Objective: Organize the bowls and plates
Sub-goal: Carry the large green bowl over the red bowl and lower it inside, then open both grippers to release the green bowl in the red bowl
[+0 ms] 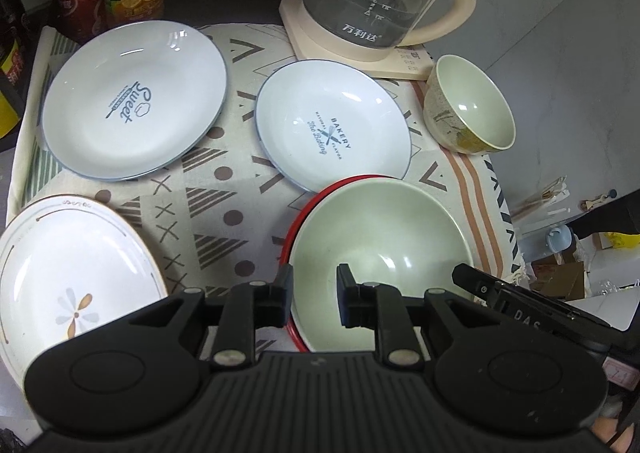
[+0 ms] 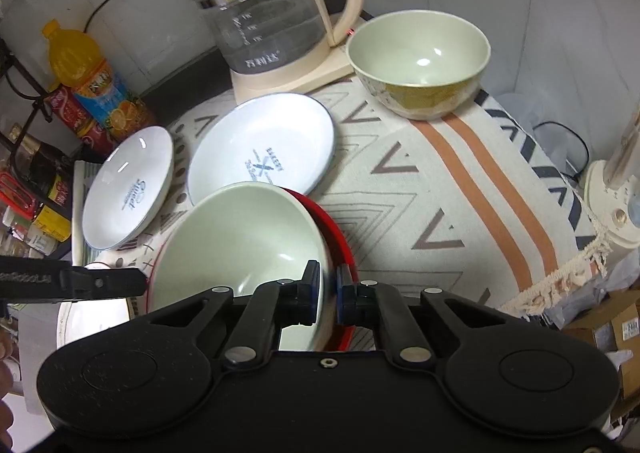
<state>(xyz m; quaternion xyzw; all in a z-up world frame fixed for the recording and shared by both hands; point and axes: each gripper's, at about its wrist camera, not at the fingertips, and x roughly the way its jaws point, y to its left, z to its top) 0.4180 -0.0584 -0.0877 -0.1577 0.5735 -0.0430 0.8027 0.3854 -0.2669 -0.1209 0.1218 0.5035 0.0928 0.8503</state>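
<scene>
The right gripper (image 2: 329,291) has its fingers (image 2: 310,289) closed narrowly on the near rim of the large pale-green ceramic bowl (image 2: 240,237), one finger inside the rim and one outside. The bowl sits tilted inside a red-rimmed dish (image 2: 340,241), near the front of the desk covered by a cream patterned cloth (image 2: 420,189).

The left gripper (image 1: 314,295) has its fingers (image 1: 284,293) apart with a moderate gap. They straddle the left rim of the same pale-green bowl (image 1: 380,237); contact cannot be determined.

Behind the bowl lies a white round plate printed "BAKERY" (image 1: 332,125), its near edge just beside the red-rimmed dish (image 1: 296,221). To its left lies a white round plate printed "Sweet" (image 1: 134,99). A white plate with a flower motif (image 1: 68,281) lies at the front left. A small pale-green bowl with a speckled outer wall (image 1: 468,107) stands upright at the right edge of the cloth, beside the base of a glass kettle with a cream handle (image 1: 372,1). An orange juice bottle (image 2: 84,69) stands at the rear left.
</scene>
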